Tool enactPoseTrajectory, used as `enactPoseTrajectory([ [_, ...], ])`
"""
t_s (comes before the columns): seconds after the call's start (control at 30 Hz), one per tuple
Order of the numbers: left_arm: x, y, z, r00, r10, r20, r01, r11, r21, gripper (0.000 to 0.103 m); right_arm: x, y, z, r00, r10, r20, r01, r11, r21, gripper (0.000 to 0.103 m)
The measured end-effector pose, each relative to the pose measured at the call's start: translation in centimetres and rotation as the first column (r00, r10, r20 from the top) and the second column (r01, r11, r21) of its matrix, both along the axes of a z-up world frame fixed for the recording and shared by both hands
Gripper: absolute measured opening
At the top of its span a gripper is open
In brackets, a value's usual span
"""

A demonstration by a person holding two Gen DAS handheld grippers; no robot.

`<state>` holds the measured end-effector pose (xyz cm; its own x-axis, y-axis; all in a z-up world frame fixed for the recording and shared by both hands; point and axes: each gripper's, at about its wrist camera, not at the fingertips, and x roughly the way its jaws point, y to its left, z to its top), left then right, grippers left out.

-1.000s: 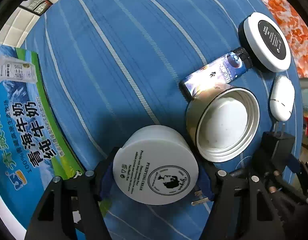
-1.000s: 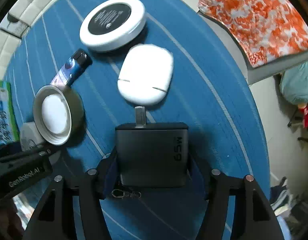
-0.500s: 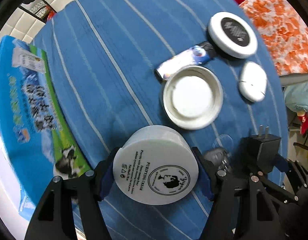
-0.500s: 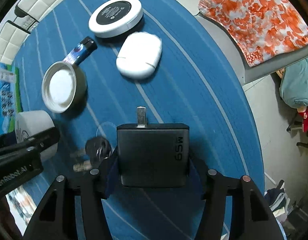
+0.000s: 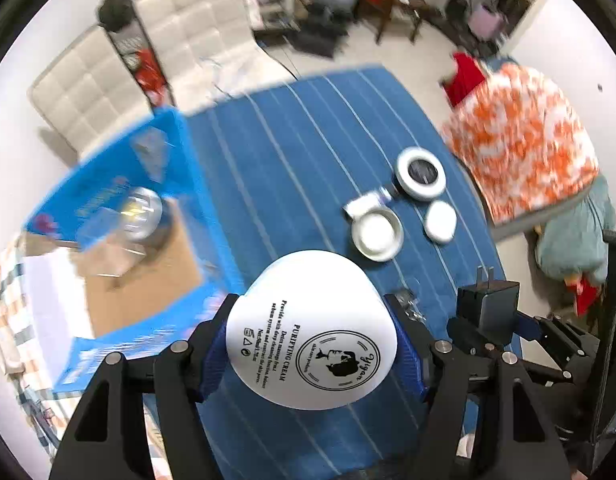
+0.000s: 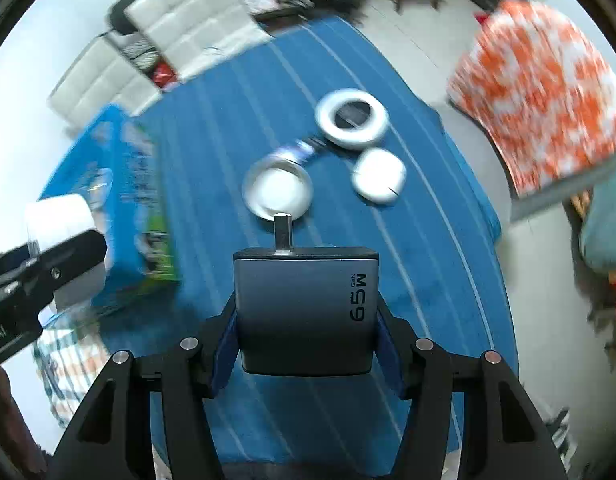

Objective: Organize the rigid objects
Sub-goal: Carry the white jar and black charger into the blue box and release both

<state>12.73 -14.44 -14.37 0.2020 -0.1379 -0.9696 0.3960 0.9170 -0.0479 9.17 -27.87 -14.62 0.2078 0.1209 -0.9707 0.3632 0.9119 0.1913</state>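
The blue striped tabletop (image 5: 292, 168) fills mid-frame in both views; its far edge runs across the upper centre, its right edge curves down the right side, with bare floor beyond. Wide open cloth lies between the box and the cluster of small items.

An open blue cardboard box (image 5: 120, 216) sits at the left of the left wrist view, its interior facing up, a shiny round item inside, blurred.

The left gripper (image 5: 308, 344) is clamped on a white cream jar (image 5: 312, 328), lower centre, held above the cloth, printed flat face toward the camera.

The right gripper (image 6: 306, 316) is clenched on a dark charger (image 6: 306, 308), lower centre of the right wrist view, raised off the cloth. Its long axis runs away from the camera, prongs pointing to the upper frame, "65W" marking on its top face.

On the cloth, centre right: a white-rimmed round disc (image 6: 352, 118), an open lid (image 6: 278, 192) facing up, a white oval case (image 6: 378, 176), and a small blue tube (image 6: 298, 150) between lid and disc, touching the lid.
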Motion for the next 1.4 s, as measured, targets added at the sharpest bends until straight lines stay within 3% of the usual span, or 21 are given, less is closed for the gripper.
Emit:
enactPoseTrajectory([
  [0.2, 0.4, 6.6, 3.9, 0.989, 0.117, 0.095, -0.115, 0.993, -0.027, 0.067, 2.1, 5.8, 4.7, 0.987, 0.119, 0.106, -0.118, 0.993, -0.008, 0.061],
  [0.37, -0.2, 10.8, 5.9, 0.96, 0.229, 0.159, -0.223, 0.973, -0.05, 0.067, 3.5, 10.8, 7.5, 0.964, 0.209, 0.166, -0.207, 0.978, -0.026, 0.061],
  [0.77, -0.1, 18.8, 8.7, 0.911, 0.353, 0.215, -0.344, 0.936, -0.076, 0.067, 6.2, 19.2, 10.1, 0.913, 0.344, 0.219, -0.349, 0.937, -0.019, 0.061],
  [1.17, 3.5, 23.4, 6.3, 0.903, 0.396, 0.166, -0.387, 0.918, -0.086, 0.067, 9.5, 22.5, 7.4, 0.914, 0.363, 0.182, -0.363, 0.931, -0.037, 0.061],
  [1.4, 9.2, 26.9, -0.2, 0.904, 0.426, 0.034, -0.424, 0.905, -0.04, 0.067, 13.5, 23.7, 1.0, 0.93, 0.356, 0.092, -0.35, 0.933, -0.078, 0.061],
])
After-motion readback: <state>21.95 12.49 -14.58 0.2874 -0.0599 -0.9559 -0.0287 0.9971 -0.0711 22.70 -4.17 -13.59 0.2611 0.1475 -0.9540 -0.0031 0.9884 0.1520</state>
